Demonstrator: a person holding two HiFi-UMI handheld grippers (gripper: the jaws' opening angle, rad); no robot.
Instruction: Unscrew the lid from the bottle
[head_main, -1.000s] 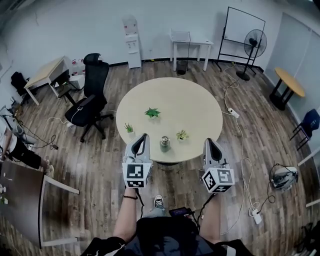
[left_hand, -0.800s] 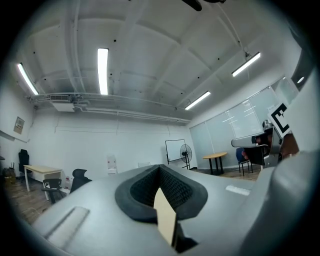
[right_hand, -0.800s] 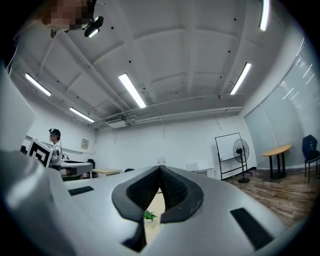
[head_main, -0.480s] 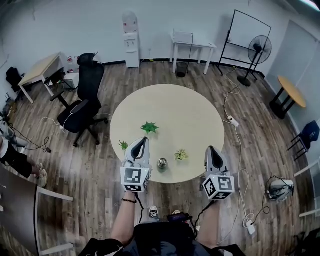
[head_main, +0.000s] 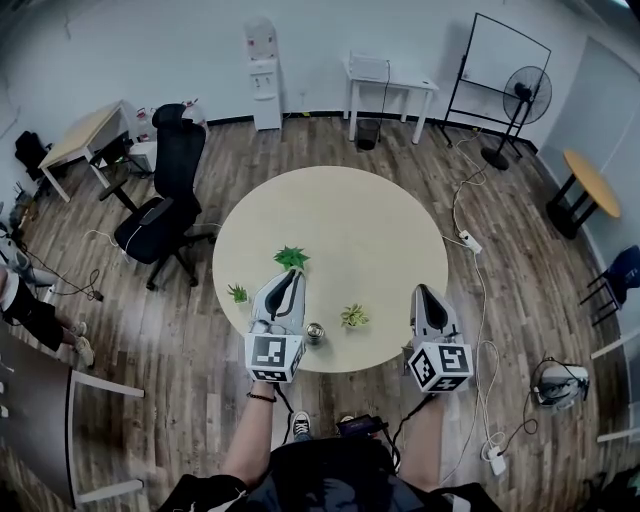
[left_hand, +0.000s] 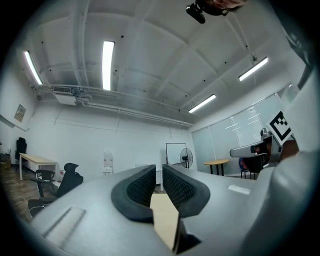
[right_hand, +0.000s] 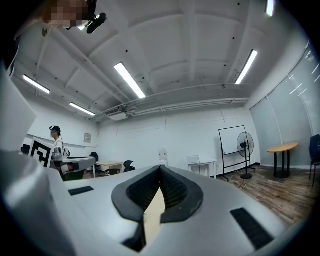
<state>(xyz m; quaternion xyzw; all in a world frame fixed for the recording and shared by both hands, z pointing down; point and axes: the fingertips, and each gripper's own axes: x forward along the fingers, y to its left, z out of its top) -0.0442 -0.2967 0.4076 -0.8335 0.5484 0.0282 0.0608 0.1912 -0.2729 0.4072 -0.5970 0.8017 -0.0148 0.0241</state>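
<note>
A small metal bottle (head_main: 314, 333) with its lid on stands upright near the front edge of the round beige table (head_main: 350, 215). My left gripper (head_main: 290, 276) reaches over the table just left of the bottle and does not touch it. Its jaws are opening, with a narrow gap and nothing between them (left_hand: 159, 172). My right gripper (head_main: 419, 292) hovers at the table's front right edge, well right of the bottle. It is shut and empty (right_hand: 160, 171). Neither gripper view shows the bottle.
Three small green plants (head_main: 291, 257) (head_main: 238, 293) (head_main: 351, 316) stand on the table around the bottle. A black office chair (head_main: 165, 205) is left of the table. Cables and a power strip (head_main: 466, 240) lie on the wooden floor at right.
The table and bottle have come closer to me. Both grippers have moved forward; the left one now lies alongside the bottle instead of short of it.
</note>
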